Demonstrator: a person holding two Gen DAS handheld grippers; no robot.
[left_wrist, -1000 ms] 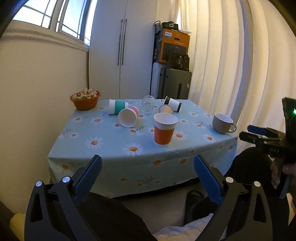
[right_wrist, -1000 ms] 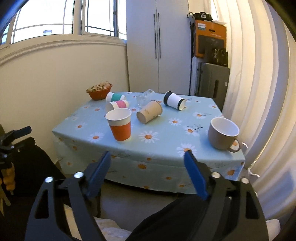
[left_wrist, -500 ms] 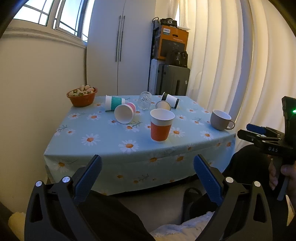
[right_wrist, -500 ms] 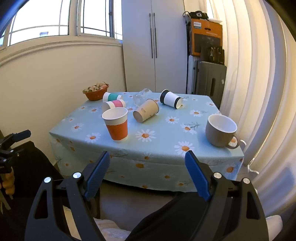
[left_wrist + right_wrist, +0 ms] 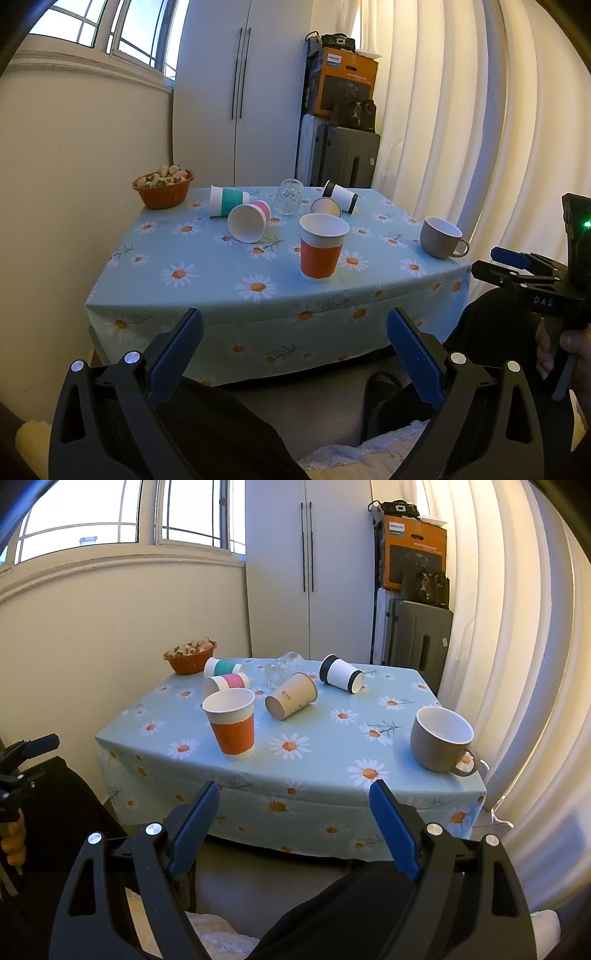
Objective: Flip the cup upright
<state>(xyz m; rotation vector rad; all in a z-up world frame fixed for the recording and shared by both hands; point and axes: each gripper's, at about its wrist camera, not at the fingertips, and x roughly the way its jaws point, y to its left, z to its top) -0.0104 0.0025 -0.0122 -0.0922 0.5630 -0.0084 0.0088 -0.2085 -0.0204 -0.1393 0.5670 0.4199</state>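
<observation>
Several paper cups lie on their sides on the daisy tablecloth [image 5: 207, 266]: a pink-banded cup [image 5: 248, 221] [image 5: 226, 683], a teal-banded cup [image 5: 227, 199] [image 5: 221, 667], a tan cup [image 5: 291, 700] [image 5: 325, 206] and a black-and-white cup [image 5: 341, 673] [image 5: 340, 195]. A clear glass [image 5: 289, 196] [image 5: 282, 668] lies behind them. An orange cup [image 5: 322, 248] [image 5: 232, 725] and a grey mug [image 5: 441, 236] [image 5: 441, 738] stand upright. My left gripper [image 5: 293, 354] and right gripper [image 5: 293, 830] are open and empty, held below the table's near edge.
An orange bowl of fruit [image 5: 163, 190] [image 5: 190, 658] stands at the far left corner. A white wardrobe [image 5: 240, 92], stacked suitcases with an orange box [image 5: 343, 122] and curtains [image 5: 461, 110] surround the table. The wall is at the table's left.
Both grippers have moved closer to the table and a little higher, so the cups look larger. Both stay open. Nothing on the table has moved.
</observation>
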